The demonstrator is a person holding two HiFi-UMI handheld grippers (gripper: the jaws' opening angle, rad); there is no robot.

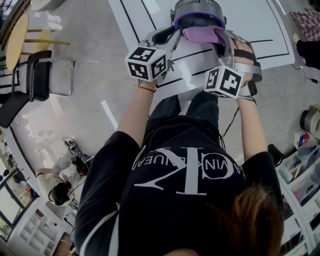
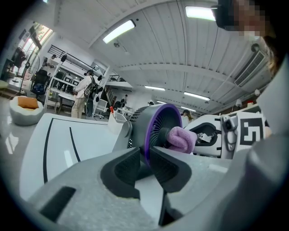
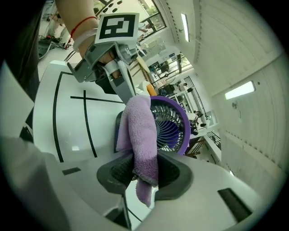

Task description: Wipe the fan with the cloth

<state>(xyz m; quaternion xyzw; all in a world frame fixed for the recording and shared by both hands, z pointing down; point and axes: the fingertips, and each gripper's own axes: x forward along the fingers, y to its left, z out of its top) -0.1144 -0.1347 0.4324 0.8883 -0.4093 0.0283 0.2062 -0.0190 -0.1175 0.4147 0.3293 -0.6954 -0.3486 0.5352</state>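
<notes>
A grey desk fan (image 1: 197, 11) with a purple front ring stands on the white table, at the top of the head view. My left gripper (image 1: 167, 37) reaches its left side. In the left gripper view its jaws (image 2: 145, 164) stand nearly together with the purple rim (image 2: 146, 135) running down between the pads. My right gripper (image 3: 144, 173) is shut on a purple cloth (image 3: 140, 131). The cloth hangs folded against the fan's grille (image 3: 169, 126) and shows as a wad (image 2: 180, 139) over the hub.
The white table (image 1: 260, 30) bears black lines and ends just in front of the person. A black chair (image 1: 40, 75) stands on the floor at the left. A white pen holder (image 2: 116, 122) sits behind the fan. Shelves with clutter line the right edge.
</notes>
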